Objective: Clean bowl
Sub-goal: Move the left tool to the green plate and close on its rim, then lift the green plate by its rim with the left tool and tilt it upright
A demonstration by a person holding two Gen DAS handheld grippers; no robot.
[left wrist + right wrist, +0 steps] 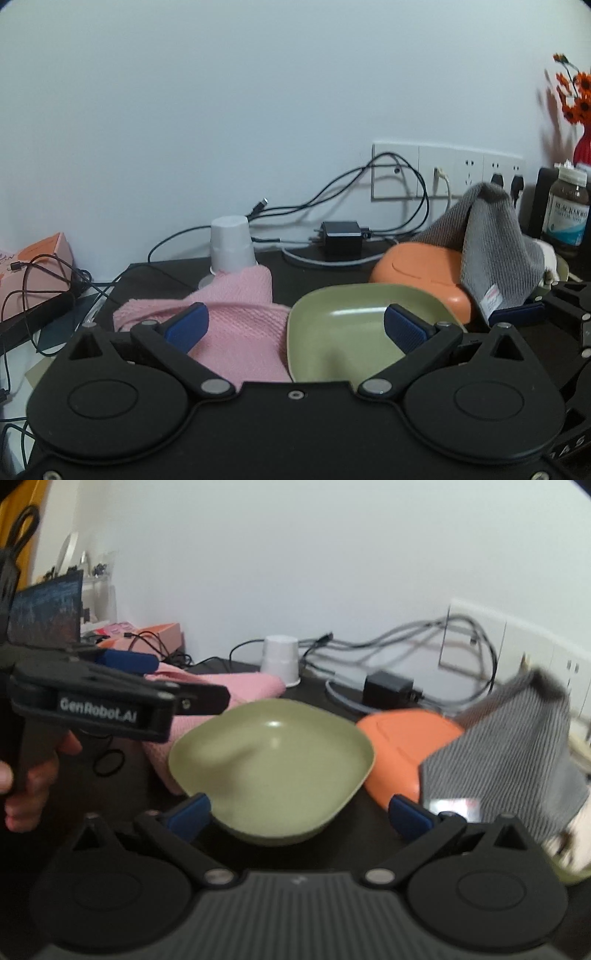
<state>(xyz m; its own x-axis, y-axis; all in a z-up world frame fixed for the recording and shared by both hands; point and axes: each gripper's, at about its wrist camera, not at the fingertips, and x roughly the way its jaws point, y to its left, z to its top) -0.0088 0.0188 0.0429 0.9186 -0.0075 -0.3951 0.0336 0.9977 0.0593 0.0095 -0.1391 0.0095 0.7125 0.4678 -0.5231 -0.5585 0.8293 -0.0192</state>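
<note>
Green bowl (271,764) on dark table (295,269), between pink cloth (236,314) and orange container (421,273). Left gripper (295,326) spread wide, empty, pads over cloth and bowl rim. Right gripper (299,814) spread wide, empty, just short of bowl. Grey cloth (517,753) draped beside orange container. White cup (232,243) upside down behind pink cloth.
</note>
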